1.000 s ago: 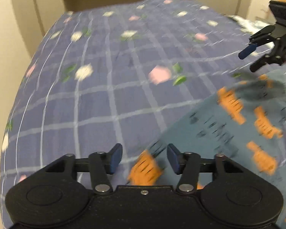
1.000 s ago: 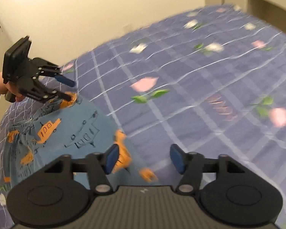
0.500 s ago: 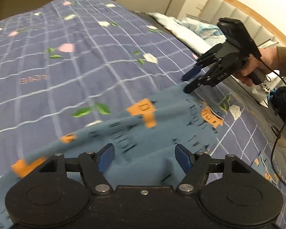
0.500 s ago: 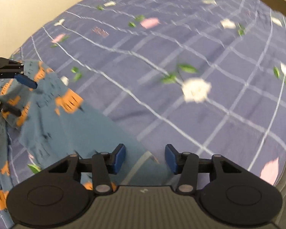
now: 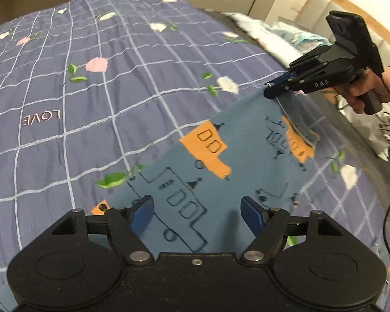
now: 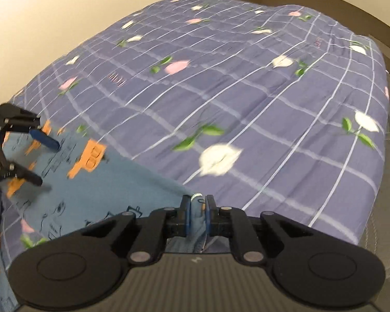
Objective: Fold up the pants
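Observation:
Blue pants (image 5: 221, 171) with orange patches and black line drawings lie on the bed. My left gripper (image 5: 197, 213) is open just above the cloth, nothing between its fingers. My right gripper (image 6: 197, 215) is shut on the pants' edge (image 6: 196, 209); cloth bunches between its blue pads. In the left wrist view the right gripper (image 5: 274, 91) pinches a far corner of the pants and lifts it slightly. In the right wrist view the pants (image 6: 72, 189) spread to the left, and the open left gripper (image 6: 41, 156) hovers over them.
The bed carries a purple checked quilt (image 5: 104, 109) with flowers and the word LOVE. Pale bedding (image 5: 273, 33) and a padded headboard (image 5: 351, 23) lie at the far right. A white bag (image 5: 384, 132) and a cable are beside the bed. Beige walls (image 6: 65, 13) surround it.
My right gripper has closed on the pants' edge; it was open half a second ago. My left gripper stays open and has shifted over the cloth.

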`<act>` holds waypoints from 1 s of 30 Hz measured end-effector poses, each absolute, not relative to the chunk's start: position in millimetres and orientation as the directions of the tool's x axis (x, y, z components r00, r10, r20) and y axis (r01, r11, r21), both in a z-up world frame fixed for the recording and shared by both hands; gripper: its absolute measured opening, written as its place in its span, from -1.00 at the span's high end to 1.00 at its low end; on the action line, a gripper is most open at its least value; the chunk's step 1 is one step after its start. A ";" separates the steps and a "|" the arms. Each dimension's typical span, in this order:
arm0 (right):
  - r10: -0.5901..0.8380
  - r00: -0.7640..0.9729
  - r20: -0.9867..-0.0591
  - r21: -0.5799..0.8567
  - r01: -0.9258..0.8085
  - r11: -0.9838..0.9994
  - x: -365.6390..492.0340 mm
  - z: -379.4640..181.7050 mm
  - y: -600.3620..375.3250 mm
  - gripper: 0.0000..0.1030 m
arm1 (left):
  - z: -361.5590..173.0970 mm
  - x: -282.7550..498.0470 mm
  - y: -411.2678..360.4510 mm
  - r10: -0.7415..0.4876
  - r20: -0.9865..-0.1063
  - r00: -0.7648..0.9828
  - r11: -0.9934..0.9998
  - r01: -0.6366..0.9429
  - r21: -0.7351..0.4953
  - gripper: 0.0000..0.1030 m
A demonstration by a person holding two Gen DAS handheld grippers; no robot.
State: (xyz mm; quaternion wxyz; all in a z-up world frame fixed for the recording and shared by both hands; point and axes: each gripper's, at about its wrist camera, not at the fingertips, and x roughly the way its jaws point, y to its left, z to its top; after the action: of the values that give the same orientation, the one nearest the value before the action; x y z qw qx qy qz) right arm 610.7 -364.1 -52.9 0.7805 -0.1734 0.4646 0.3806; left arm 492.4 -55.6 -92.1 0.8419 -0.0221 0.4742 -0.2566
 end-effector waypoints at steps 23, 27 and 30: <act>0.563 0.051 -0.825 0.207 -0.899 0.385 509.3 -60.2 -227.9 -0.37 | -60.0 368.0 150.2 -0.257 -0.838 0.482 0.966 0.151 -0.209 -0.53; 0.563 0.017 -0.826 0.207 -0.920 0.332 511.0 -61.3 -179.5 -0.39 | -56.7 371.4 202.7 -0.178 -0.868 0.464 0.982 0.143 -0.125 -0.53; 0.554 0.007 -0.833 0.193 -0.933 0.302 515.1 -59.2 -153.9 -0.41 | -66.3 378.3 235.0 -0.171 -0.888 0.427 0.981 0.157 -0.113 -0.53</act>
State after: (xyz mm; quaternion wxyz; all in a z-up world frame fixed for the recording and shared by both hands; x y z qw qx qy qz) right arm 515.1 -153.9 -59.2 0.6760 -0.2156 0.4406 0.5499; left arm 378.3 235.0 -66.3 0.8447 -0.0065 0.5263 -0.0971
